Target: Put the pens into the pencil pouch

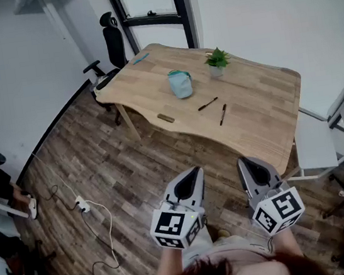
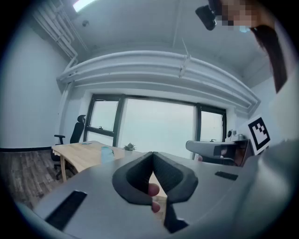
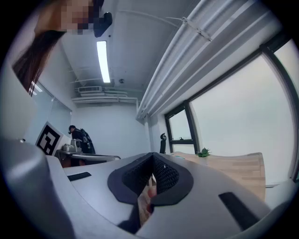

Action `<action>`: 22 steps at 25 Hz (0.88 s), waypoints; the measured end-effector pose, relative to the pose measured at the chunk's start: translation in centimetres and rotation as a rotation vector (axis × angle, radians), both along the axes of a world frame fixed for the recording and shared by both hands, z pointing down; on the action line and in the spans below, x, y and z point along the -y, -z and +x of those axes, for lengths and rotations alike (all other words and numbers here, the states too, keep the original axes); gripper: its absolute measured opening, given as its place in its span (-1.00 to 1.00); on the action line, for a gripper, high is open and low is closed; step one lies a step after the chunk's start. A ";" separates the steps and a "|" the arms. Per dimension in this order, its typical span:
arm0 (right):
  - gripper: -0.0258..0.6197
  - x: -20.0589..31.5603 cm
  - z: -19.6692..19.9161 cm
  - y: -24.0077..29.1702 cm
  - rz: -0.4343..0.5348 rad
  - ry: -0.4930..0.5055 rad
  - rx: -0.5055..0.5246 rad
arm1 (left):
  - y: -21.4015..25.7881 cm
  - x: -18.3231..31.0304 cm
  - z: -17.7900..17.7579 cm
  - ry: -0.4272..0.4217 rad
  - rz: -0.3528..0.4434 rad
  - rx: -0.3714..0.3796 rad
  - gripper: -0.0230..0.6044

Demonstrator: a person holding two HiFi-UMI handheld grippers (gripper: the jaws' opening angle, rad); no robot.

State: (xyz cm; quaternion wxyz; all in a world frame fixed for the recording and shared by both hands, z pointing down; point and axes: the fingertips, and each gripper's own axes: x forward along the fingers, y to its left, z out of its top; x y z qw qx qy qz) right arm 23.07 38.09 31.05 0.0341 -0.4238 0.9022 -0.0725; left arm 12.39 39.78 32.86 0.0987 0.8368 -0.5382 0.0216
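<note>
Left gripper (image 2: 152, 153): jaws shut tip to tip with nothing between them. It is held near the person's body, over the floor (image 1: 120, 173) and short of the table (image 1: 265, 120).
Right gripper (image 3: 152, 154): also closed and empty, held just beside the left one with a gap between the two, pointing towards the table.
Pens: two dark pens lie on the bare wood near the middle of the table, one (image 1: 208, 104) slanted and the other (image 1: 223, 114) more upright in the head view. They are close together but not touching.
Pouch (image 1: 180, 83): light blue, standing on the table to the left of the pens and apart from them.
Plant (image 1: 216, 60): small and green in a pale pot, beyond the pouch and to its right.
Brown piece (image 1: 165, 118): small, lying by the table's near edge. What it is cannot be made out.
Chair (image 1: 109, 50): black, at the table's far left corner.
Cable (image 1: 101, 223): white, trailing across the floor on the left.
</note>
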 end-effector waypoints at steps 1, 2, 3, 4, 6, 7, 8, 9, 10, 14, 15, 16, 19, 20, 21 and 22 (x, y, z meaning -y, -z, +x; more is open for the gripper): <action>-0.92 0.1 0.1 0.0 0.000 0.001 0.003 | 0.0 0.1 0.1 0.000 0.000 -0.001 -0.92; -0.92 0.2 0.2 0.1 0.000 0.002 0.007 | 0.0 0.2 0.1 -0.001 0.000 -0.001 -0.92; -0.92 0.3 0.2 0.2 0.001 0.003 0.015 | 0.0 0.4 0.2 -0.002 0.000 -0.002 -0.92; -0.92 0.4 0.1 0.3 0.003 0.005 0.025 | 0.0 0.5 0.1 -0.005 0.000 -0.002 -0.92; -0.92 0.7 -0.1 0.5 0.007 0.004 0.039 | 0.0 1.0 -0.1 -0.011 0.001 -0.001 -0.92; -0.92 0.9 -0.4 0.6 0.007 0.001 0.040 | 0.1 1.3 -0.4 -0.013 0.003 0.001 -0.92; -0.92 1.2 -0.6 0.6 0.007 -0.002 0.040 | 0.1 1.6 -0.6 -0.015 0.004 0.002 -0.92; -0.92 1.5 -1.0 0.5 0.004 -0.005 0.041 | 0.1 1.9 -0.9 -0.017 0.004 0.002 -0.92; -0.92 1.9 -1.3 0.4 -0.003 -0.007 0.044 | 0.0 2.2 -1.3 -0.019 0.002 0.002 -0.92; -0.92 3.6 -2.8 -0.1 -0.038 -0.014 0.070 | -0.3 3.7 -2.9 -0.030 0.000 0.003 -0.92; -0.92 4.1 -3.1 -0.2 -0.043 -0.016 0.075 | -0.3 4.0 -3.3 -0.033 0.000 0.003 -0.92; -0.92 4.6 -3.5 -0.3 -0.047 -0.020 0.077 | -0.4 4.4 -3.7 -0.036 0.000 0.004 -0.92; -0.92 6.1 -4.9 -0.6 -0.049 -0.035 0.067 | -0.5 5.7 -5.3 -0.047 -0.004 0.005 -0.92; -0.92 6.5 -5.4 -0.7 -0.051 -0.038 0.065 | -0.6 6.1 -5.8 -0.050 -0.005 0.005 -0.92; -0.92 6.9 -6.0 -0.8 -0.053 -0.039 0.064 | -0.6 6.4 -6.4 -0.054 -0.005 0.005 -0.92; -0.92 7.3 -6.6 -0.9 -0.055 -0.041 0.064 | -0.7 6.8 -6.9 -0.058 -0.006 0.005 -0.92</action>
